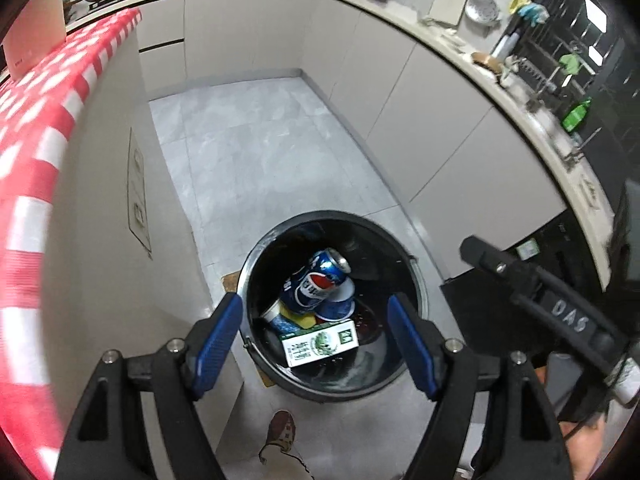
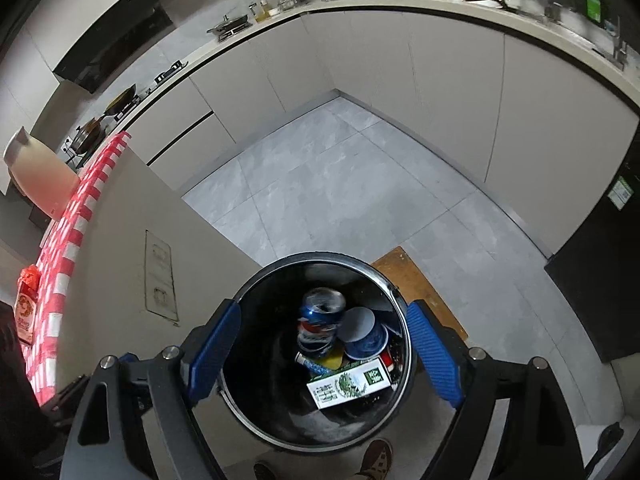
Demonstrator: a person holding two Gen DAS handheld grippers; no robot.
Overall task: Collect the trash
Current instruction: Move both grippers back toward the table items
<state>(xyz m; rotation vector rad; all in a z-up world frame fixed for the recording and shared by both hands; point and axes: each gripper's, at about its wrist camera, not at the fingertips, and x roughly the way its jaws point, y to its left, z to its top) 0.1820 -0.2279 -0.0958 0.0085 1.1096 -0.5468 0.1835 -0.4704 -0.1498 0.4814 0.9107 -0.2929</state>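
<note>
While both grippers hang over the bin, quick rundown:
left gripper [image 1: 315,346]: jaws spread, nothing between them
right gripper [image 2: 323,352]: same, wide apart and empty
milk carton [image 1: 320,343]: lying on top in the bin; light, crushable, take it across the flat sides
Pepsi can [image 1: 314,284]: behind the carton, thin and slick, pinch mid-body
trash bin [image 1: 416,280]: black, on the floor, rigid rim
</note>
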